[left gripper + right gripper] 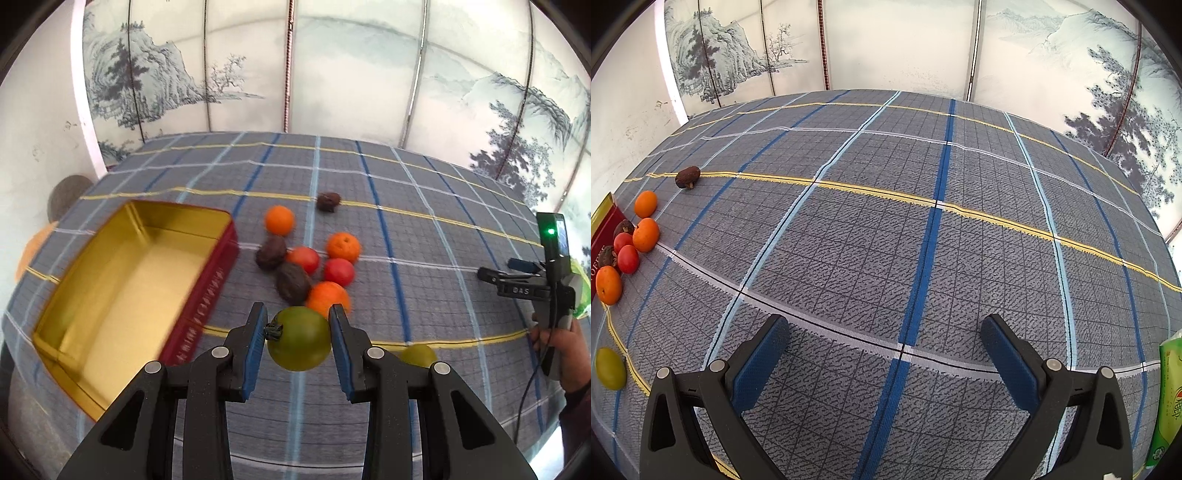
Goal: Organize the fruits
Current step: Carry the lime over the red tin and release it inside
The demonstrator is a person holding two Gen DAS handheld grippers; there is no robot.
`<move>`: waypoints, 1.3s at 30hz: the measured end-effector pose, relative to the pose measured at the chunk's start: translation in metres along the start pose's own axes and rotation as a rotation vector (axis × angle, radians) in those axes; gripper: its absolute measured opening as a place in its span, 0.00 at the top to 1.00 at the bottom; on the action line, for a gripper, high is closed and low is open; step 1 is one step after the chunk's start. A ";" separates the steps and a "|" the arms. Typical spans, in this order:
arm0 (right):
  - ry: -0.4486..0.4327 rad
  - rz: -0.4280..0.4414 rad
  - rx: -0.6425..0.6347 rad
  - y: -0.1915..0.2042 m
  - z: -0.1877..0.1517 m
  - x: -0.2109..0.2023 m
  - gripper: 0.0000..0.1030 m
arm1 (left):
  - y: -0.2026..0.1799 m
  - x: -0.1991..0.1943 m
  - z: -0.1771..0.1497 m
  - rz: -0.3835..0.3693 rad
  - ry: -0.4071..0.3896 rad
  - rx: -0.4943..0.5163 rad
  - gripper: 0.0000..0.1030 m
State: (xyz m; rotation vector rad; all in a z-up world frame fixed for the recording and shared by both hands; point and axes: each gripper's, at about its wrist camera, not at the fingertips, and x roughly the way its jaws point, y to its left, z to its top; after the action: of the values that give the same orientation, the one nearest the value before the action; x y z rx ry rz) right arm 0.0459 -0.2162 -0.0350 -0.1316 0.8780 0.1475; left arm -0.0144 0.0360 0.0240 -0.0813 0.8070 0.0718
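The left gripper (298, 334) is clenched on a green tomato (299, 339), its blue ribbed pads pressing the smooth, round skin from both sides, the dark stem turned toward the left pad. The fruit sits at lower centre of the left wrist view, lifted clear of the cloth — probably bound for the tin (66, 295) at the left of that frame. The tin is a shallow rectangular box, shiny gold inside with dark red lettered walls, and nothing can be seen in it; lying open beside the heap, it makes the obvious place for sorting.

The heap itself fills the middle of the frame: glossy red tomatoes (339, 272), dimpled oranges (279, 220) and wrinkled brown fruits (293, 282), touching one another, with one brown fruit (328, 201) apart higher up. A second green fruit (418, 355) lies at lower right of the held one.

The right gripper (884, 354) hangs released, jaws wide, nothing between them, over the woven grey plaid tablecloth (960, 258) — seemingly waiting its turn. A green packet (1169, 398) shows at the right edge of the right wrist view.
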 end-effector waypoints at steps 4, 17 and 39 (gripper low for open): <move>0.000 0.000 0.000 0.000 0.000 0.000 0.00 | 0.012 -0.006 0.006 0.045 -0.014 0.033 0.65; 0.001 0.000 0.001 0.000 0.000 0.000 0.00 | 0.064 -0.016 0.027 0.192 -0.052 0.113 0.65; 0.001 0.000 0.005 -0.001 0.000 0.000 0.00 | 0.126 0.060 0.067 0.304 0.072 0.256 0.65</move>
State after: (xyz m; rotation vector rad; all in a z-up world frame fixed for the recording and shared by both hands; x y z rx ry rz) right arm 0.0462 -0.2167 -0.0349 -0.1274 0.8795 0.1449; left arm 0.0632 0.1698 0.0206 0.2829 0.8900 0.2524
